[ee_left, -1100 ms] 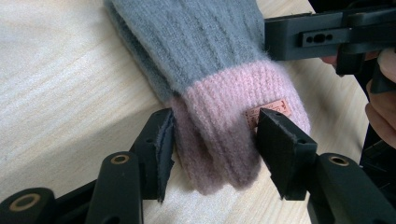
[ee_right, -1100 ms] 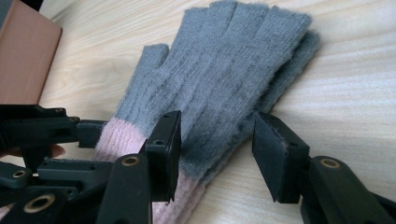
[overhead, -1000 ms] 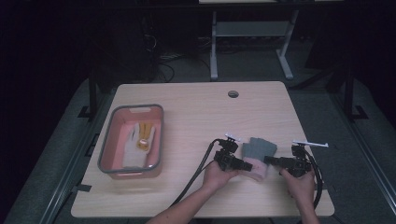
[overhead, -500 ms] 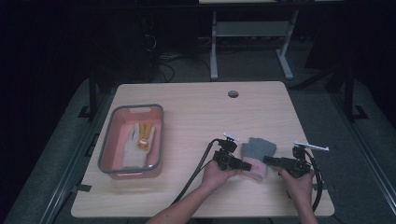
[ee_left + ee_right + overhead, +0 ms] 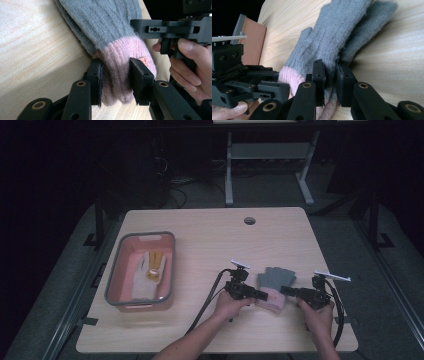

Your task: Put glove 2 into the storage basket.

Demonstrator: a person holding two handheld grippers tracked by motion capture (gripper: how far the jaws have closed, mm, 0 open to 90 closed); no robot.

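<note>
Both of my grippers are clamped on the same knitted glove (image 5: 272, 287), which lies flat on the wooden table (image 5: 210, 235) just ahead of my hands. With my left gripper (image 5: 115, 77) I pinch the pink ribbed cuff (image 5: 117, 72); its jaws have just been closing and the pads now press the wool in from both sides, right beside a small orange tag (image 5: 143, 60) sewn on the cuff. My right gripper (image 5: 329, 80) bites the opposite edge of the glove, where the grey knit meets the cuff; its jaws have also just been closing, and a fold of grey wool is squeezed between them with almost no gap left. From above, the left gripper (image 5: 260, 295) comes in from the glove's left and the right gripper (image 5: 284, 290) from its right, tips pointing at each other across the cuff. Beyond the cuff, the grey fingers (image 5: 276, 276) stretch away from me over the tabletop. Well apart to the left sits a pink tub (image 5: 116, 281) with a grey rim, holding a white glove (image 5: 142, 277) with some yellow on it. Farther off, near the table's far edge, is a round cable hole (image 5: 249, 220).
</note>
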